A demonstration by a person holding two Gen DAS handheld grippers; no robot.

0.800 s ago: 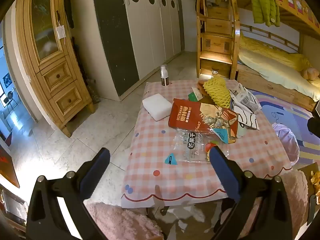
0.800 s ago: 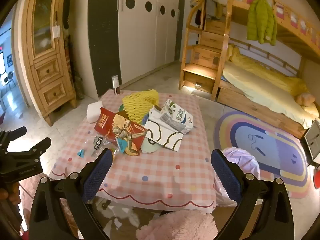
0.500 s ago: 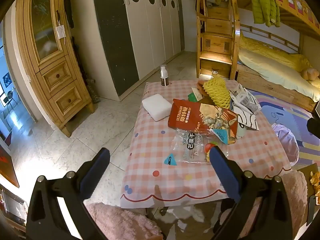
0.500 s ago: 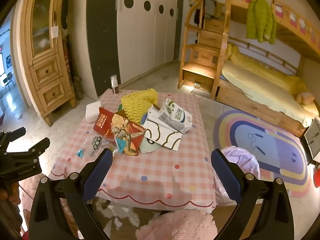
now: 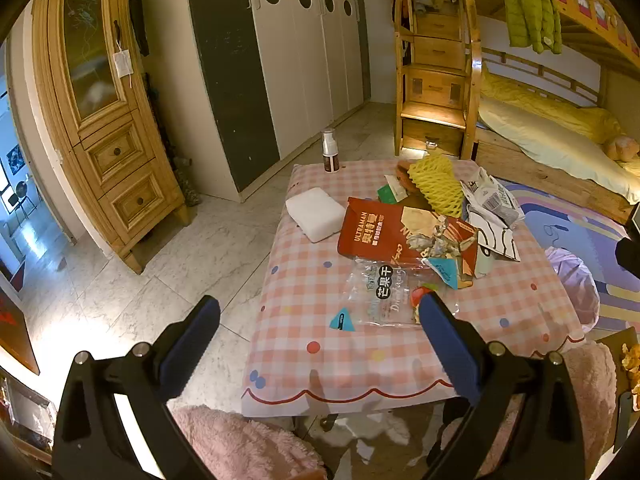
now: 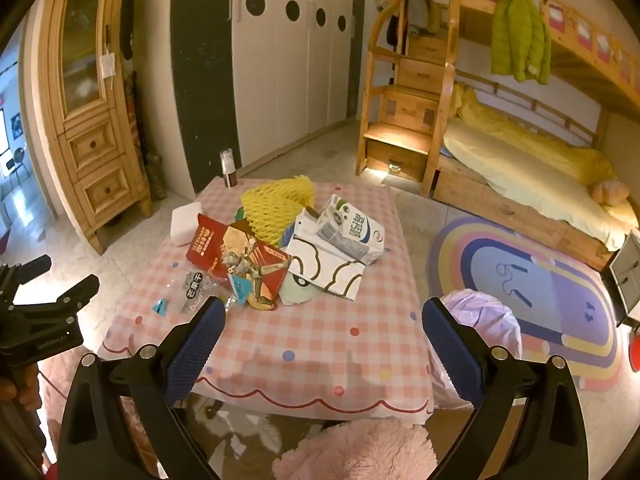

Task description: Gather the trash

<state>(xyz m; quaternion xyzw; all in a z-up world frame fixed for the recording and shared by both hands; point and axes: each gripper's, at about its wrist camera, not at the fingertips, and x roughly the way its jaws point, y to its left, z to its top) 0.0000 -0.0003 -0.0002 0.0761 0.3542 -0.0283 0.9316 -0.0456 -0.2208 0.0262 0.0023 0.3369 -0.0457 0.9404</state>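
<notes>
Trash heaped mid-tabletop (image 6: 320,336) on pink checked cloth: red glossy snack bag (image 5: 400,236), clear crinkled plastic wrapper (image 5: 384,292), yellow foam fruit net (image 6: 276,208), white milk carton (image 6: 352,232). Left claw (image 5: 318,334) spread wide, empty, hovering short of near edge; wrapper just ahead, nearest. Right claw (image 6: 322,338) likewise wide, empty; lilac plastic bag (image 6: 484,320) beside tabletop's right edge

Table (image 6: 304,344): low, under a pink checked cloth with coloured dots, ahead of and below both grippers.
Far left corner: small bottle (image 6: 228,168), upright.
Left side: white block (image 5: 316,214), flat.
Middle: heap of wrappers, red snack bag (image 5: 384,236), yellow foam net (image 6: 276,208), milk carton (image 6: 352,234).
Near side: clear wrapper (image 5: 384,292), blue triangular scrap (image 5: 342,319).
</notes>
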